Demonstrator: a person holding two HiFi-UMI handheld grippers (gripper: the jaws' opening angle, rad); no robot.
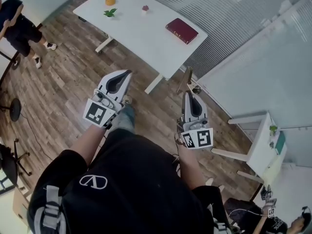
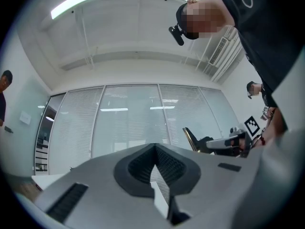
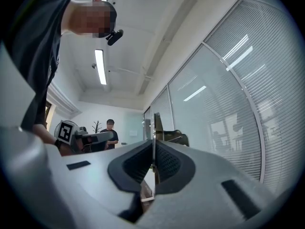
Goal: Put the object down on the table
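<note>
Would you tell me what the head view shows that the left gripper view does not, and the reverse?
Only the head view: the white table with a red book on it, and the wooden floor. Only the left gripper view: the ceiling lights. Both: the left gripper and the right gripper, each shut and empty, and the glass wall with blinds.
</note>
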